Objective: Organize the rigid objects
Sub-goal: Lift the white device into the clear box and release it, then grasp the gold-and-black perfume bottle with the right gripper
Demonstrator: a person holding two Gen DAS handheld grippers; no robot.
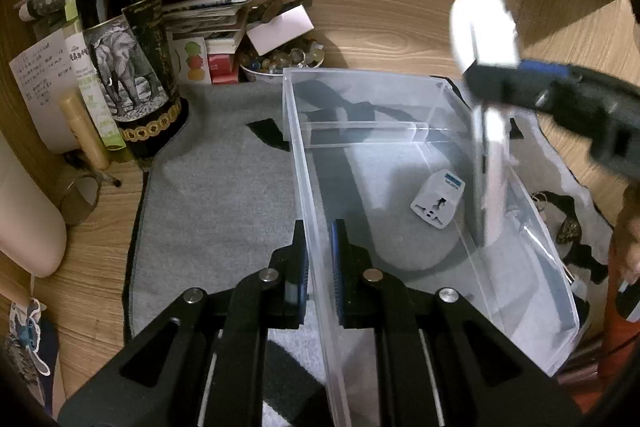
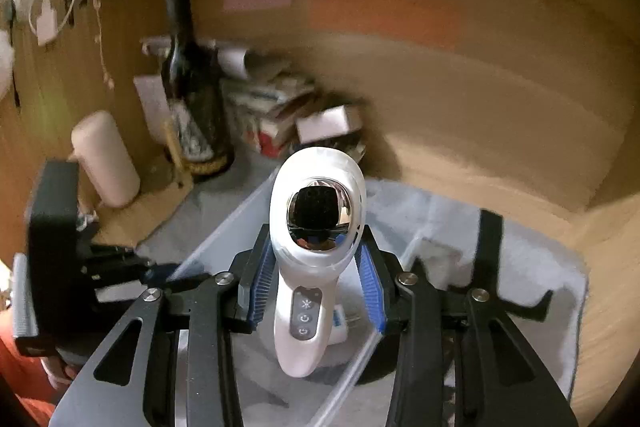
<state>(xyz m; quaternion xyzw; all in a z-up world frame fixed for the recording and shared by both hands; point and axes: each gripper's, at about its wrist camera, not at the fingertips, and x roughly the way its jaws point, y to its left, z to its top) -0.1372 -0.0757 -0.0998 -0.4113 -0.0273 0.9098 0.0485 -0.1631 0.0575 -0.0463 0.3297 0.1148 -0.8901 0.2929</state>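
Observation:
A clear plastic bin [image 1: 420,99] lies on a grey mat. My left gripper [image 1: 319,243] is shut on its left wall, one finger on each side. A white travel plug adapter [image 1: 438,198] lies on the bin floor. My right gripper [image 2: 318,263] is shut on a white handheld device [image 2: 316,247] with a chrome head and three buttons. It holds the device upright over the bin. In the left wrist view the device [image 1: 486,67] is blurred above the bin's right side, held by the right gripper [image 1: 492,71].
A dark wine bottle [image 1: 128,39] with an elephant label stands at the back left. Papers, small boxes and a bowl of beads [image 1: 276,63] crowd the back. A cream cylinder [image 2: 106,159] lies left. Wooden walls enclose the desk.

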